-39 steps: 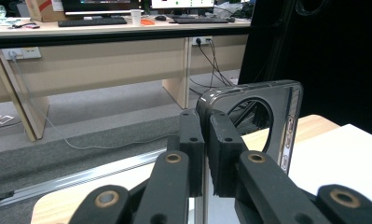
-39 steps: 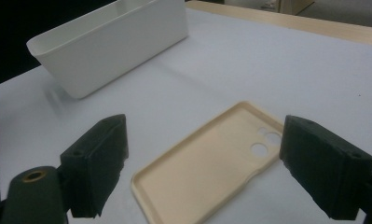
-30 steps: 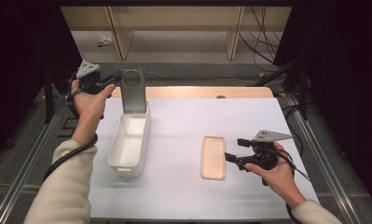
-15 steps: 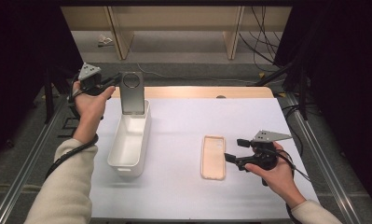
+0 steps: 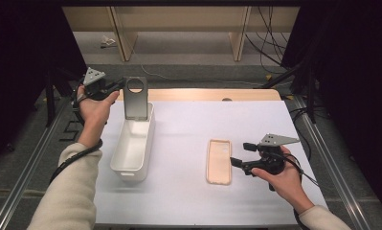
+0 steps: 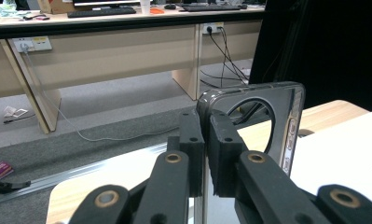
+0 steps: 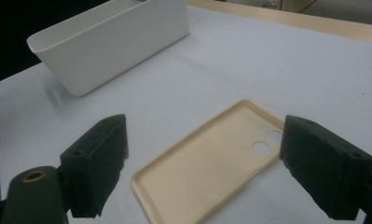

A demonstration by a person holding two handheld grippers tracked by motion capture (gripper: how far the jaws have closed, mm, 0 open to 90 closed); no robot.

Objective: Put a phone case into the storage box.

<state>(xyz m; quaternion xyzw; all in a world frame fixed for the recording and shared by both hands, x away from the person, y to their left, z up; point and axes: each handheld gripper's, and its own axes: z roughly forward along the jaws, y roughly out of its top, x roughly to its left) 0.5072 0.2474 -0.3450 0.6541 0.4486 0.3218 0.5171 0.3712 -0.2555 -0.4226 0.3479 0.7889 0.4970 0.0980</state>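
While the left gripper pinches the dark phone case by its edge, upright over the far end of the white bin, the thing looks light, thin, slick. The right gripper stands spread beside the beige case, lying flat on the table; its raised rim seems the best purchase.

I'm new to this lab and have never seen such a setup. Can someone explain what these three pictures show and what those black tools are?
A person holds a two-jaw tool in each hand. One picture looks down from above the table; the other two come from cameras riding on each tool. The left gripper is shut on a dark phone case, held upright above the far end of a white bin. The right gripper is open beside a beige phone case that lies flat, inside up, on the white table.
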